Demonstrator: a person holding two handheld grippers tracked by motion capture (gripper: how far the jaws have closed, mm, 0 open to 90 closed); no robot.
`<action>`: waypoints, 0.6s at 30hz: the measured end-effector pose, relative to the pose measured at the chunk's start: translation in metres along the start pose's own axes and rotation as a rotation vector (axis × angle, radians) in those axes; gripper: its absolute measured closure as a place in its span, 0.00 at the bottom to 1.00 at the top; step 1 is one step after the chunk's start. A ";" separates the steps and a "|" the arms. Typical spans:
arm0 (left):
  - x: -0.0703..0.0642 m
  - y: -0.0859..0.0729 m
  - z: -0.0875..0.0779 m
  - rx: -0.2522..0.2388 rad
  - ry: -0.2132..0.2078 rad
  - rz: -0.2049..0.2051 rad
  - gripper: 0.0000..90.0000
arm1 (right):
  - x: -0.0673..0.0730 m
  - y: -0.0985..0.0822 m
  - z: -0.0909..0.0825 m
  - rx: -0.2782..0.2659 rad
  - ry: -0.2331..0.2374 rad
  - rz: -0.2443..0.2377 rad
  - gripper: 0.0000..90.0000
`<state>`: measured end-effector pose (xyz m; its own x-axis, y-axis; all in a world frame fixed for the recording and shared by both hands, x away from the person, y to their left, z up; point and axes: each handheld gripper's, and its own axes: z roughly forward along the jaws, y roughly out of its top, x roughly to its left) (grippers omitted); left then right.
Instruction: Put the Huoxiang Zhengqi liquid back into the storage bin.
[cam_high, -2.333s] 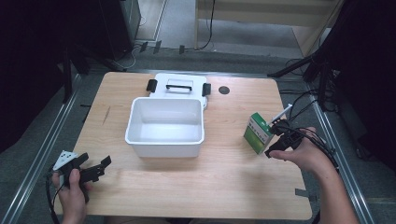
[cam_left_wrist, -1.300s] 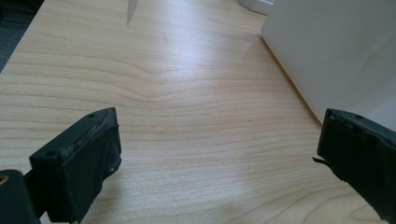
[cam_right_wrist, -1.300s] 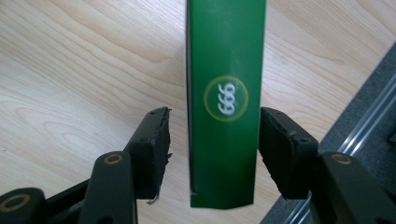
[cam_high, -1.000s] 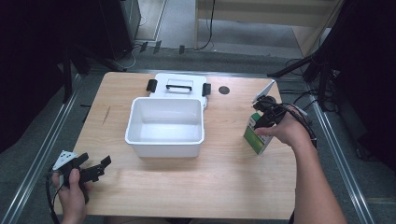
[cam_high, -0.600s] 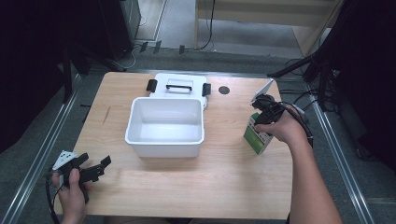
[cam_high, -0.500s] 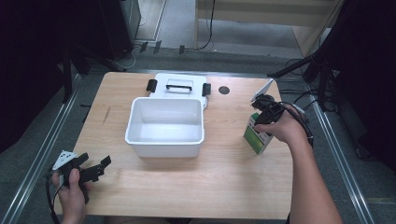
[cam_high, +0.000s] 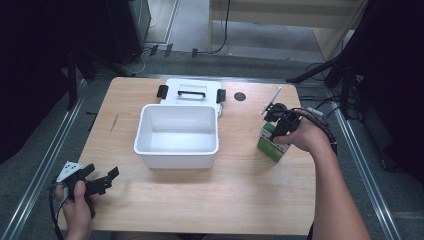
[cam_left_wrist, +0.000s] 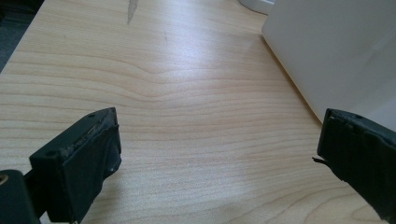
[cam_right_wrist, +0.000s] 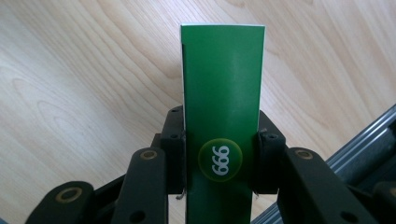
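A green box (cam_high: 270, 143) with a round "999" mark (cam_right_wrist: 220, 157) stands on the wooden table at the right. My right gripper (cam_high: 278, 126) reaches down on it from above, and in the right gripper view (cam_right_wrist: 220, 161) both jaws press against the box's narrow sides, shut on it. My left gripper (cam_high: 102, 181) rests near the table's front left corner, held by a hand. In the left gripper view (cam_left_wrist: 219, 144) its jaws stand wide apart over bare wood, with nothing between them.
A white open bin (cam_high: 145, 150) sits mid-table, its lid (cam_high: 200, 86) with black latches lying flat behind it. A small dark round hole (cam_high: 240, 96) marks the tabletop behind the box. A metal rail (cam_high: 360, 150) runs along the table's right edge.
My right gripper came in from the front right, settled over the green box and closed on it. The left gripper has stayed in place.
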<state>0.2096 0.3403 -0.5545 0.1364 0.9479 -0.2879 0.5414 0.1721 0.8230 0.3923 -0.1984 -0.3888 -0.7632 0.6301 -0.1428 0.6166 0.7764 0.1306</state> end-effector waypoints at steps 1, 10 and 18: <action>0.000 0.000 0.000 0.000 0.000 0.000 0.01 | 0.001 0.001 -0.002 -0.002 0.000 -0.011 0.72; 0.000 0.000 0.000 -0.003 0.000 -0.002 0.01 | 0.011 0.015 -0.022 -0.031 -0.022 -0.124 0.72; 0.000 0.000 0.000 -0.002 0.000 -0.001 0.01 | 0.016 0.026 -0.039 -0.083 -0.018 -0.226 0.72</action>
<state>0.2097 0.3402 -0.5545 0.1356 0.9477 -0.2890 0.5403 0.1738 0.8233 0.3885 -0.1681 -0.3495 -0.8759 0.4415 -0.1947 0.4124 0.8944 0.1732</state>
